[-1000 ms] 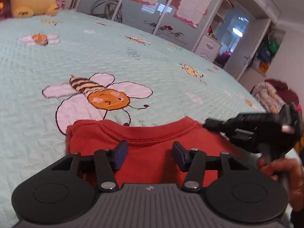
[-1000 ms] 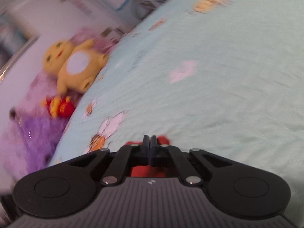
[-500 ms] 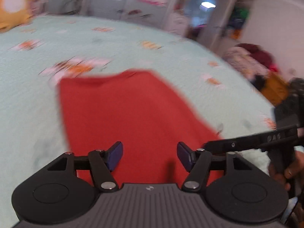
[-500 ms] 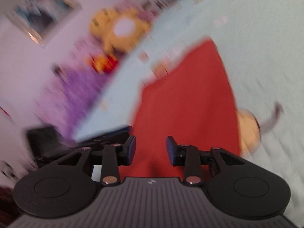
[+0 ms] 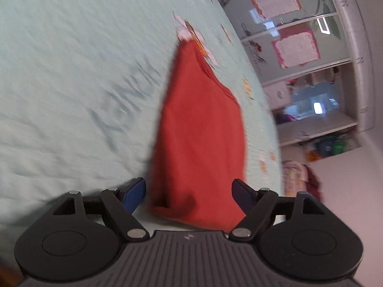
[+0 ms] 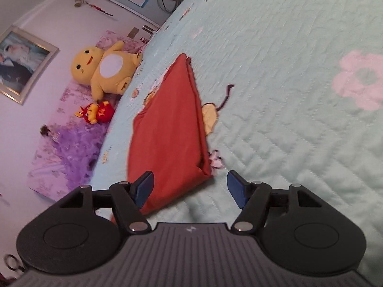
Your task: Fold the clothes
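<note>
My left gripper (image 5: 189, 195) stands wide apart and its jaws have just been opening more; the near edge of the red garment (image 5: 198, 129) lies between the blue pads (image 5: 134, 192) but they do not press on it, so I hold nothing on this side. The garment lies flat on the pale green quilt (image 5: 71, 71), folded to a long narrow shape that runs away from me toward the far edge of the bed. This view is a little blurred, so I cannot say how many layers are at its near end.

My right gripper (image 6: 190, 187) is also open, its jaws having just been opening, and it is empty. The left pad (image 6: 144, 186) is over the near corner of the red garment (image 6: 167, 129), and the right pad is over bare quilt (image 6: 287, 95). On this side I see a thick folded edge with stacked layers.

I judge the cloth as light, soft knit, not slippery and not fragile, but it will sag and the layers can slide apart. For the next fold I would take the two near corners, pinching all layers together. A yellow plush toy (image 6: 105, 71) sits well apart, beyond the bed.
</note>
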`<state>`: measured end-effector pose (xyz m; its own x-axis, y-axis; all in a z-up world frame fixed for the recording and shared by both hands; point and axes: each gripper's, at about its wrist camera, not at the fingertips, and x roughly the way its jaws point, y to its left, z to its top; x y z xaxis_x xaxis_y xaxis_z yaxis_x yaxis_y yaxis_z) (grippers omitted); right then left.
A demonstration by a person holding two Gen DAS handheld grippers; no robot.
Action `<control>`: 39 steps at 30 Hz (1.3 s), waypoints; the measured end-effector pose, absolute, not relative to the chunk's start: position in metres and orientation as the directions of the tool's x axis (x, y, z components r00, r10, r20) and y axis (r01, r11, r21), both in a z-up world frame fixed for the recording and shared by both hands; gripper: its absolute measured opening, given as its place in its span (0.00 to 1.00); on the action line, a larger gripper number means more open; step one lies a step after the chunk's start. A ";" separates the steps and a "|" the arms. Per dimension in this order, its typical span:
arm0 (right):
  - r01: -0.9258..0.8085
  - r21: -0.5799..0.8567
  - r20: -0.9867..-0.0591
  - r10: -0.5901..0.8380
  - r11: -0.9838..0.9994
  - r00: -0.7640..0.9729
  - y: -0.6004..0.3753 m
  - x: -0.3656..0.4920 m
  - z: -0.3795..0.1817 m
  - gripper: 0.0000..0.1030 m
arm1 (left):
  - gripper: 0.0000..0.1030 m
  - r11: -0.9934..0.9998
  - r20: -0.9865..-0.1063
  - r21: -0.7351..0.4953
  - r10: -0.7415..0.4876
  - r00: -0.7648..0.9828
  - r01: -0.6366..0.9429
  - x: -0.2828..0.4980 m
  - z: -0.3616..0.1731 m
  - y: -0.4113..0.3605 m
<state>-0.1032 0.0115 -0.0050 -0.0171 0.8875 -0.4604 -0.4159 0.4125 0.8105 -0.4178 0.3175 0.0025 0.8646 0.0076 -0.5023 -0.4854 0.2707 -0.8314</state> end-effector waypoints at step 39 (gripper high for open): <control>-0.532 0.748 -0.626 0.689 0.397 -0.365 -0.010 -0.275 0.029 0.20 | 0.52 0.504 -0.593 -0.762 -0.287 0.752 -0.408 -0.481 0.040 0.283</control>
<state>-0.2747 -0.0103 0.0289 -0.3648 0.6891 -0.6261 -0.5324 0.3973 0.7475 -0.4806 0.2828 0.0399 0.7525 -0.2871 -0.5927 -0.4079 0.5035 -0.7617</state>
